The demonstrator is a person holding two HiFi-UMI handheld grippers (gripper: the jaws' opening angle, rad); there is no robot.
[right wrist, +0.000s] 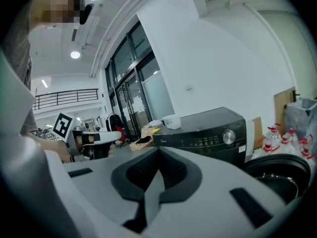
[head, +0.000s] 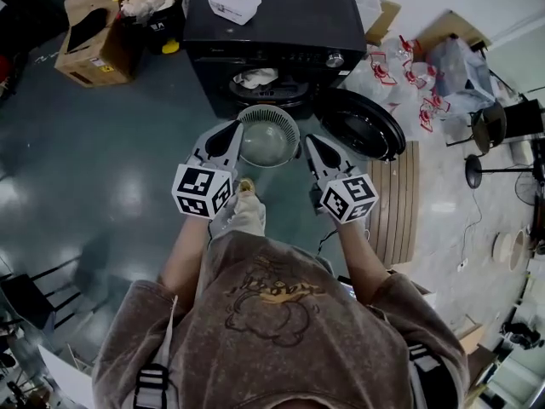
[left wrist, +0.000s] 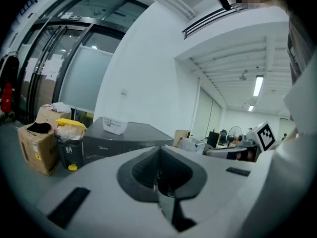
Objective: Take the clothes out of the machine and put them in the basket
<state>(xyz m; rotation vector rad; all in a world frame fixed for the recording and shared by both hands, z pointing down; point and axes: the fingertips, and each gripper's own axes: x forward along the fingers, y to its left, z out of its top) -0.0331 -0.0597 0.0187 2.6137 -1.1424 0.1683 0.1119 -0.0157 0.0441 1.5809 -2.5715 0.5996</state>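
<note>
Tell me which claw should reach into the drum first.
Left, probably: the left claw sits nearer the white cloth, while the open door crowds the right claw. Both are shut and empty.

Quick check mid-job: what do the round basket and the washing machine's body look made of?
The round pale grey-green basket is probably moulded plastic with a matt finish, going by its thin, evenly ribbed wall. The black washing machine has a smooth top with a soft sheen. It could be painted metal or plastic, and I can't tell which from here.
</note>
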